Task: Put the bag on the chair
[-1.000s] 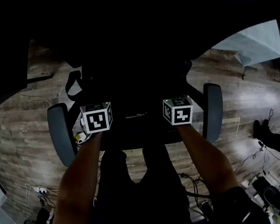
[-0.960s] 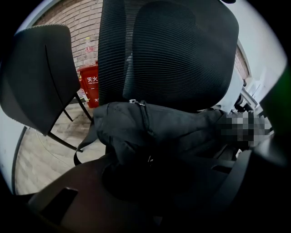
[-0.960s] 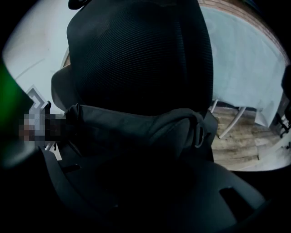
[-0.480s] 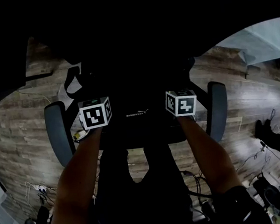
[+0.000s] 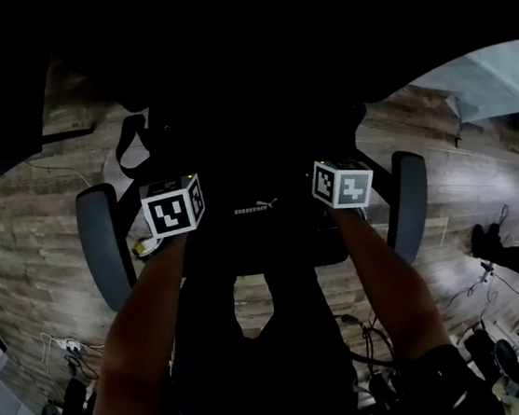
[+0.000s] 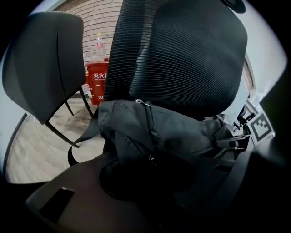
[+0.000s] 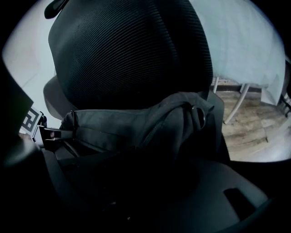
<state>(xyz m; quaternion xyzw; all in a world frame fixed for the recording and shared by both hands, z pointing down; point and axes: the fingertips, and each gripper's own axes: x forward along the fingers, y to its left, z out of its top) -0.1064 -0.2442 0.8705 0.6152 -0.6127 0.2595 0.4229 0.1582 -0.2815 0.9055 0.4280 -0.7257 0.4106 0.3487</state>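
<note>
Head view shows the black mesh-backed office chair, grey padded armrests either side, standing on a wooden plank floor. The black fabric bag already lies across the seat. In the left gripper view its bulk rests against the ribbed backrest, slumped but not sliding, so the placing looks all but finished and the step in hand is the let-go.

The left tool and the right tool sit at opposite ends of the bag, both angled down at it. Their jaws have just been opening and now stand partly spread. Bag cloth lies in the gap of each, though the pads no longer seem to bite on it.

To finish cleanly, the person would do best to widen both tools fully before pulling away, so no fold of cloth drags along and tips the bag forward. Each tool should back out along its own line, both together, leaving the weight leaning on the backrest.

A loose black strap hangs off the seat's left edge. It probably will not unseat the bag, but the left tool should clear it. The zip pull on the top seam is a small snag point near that tool's path.
</note>
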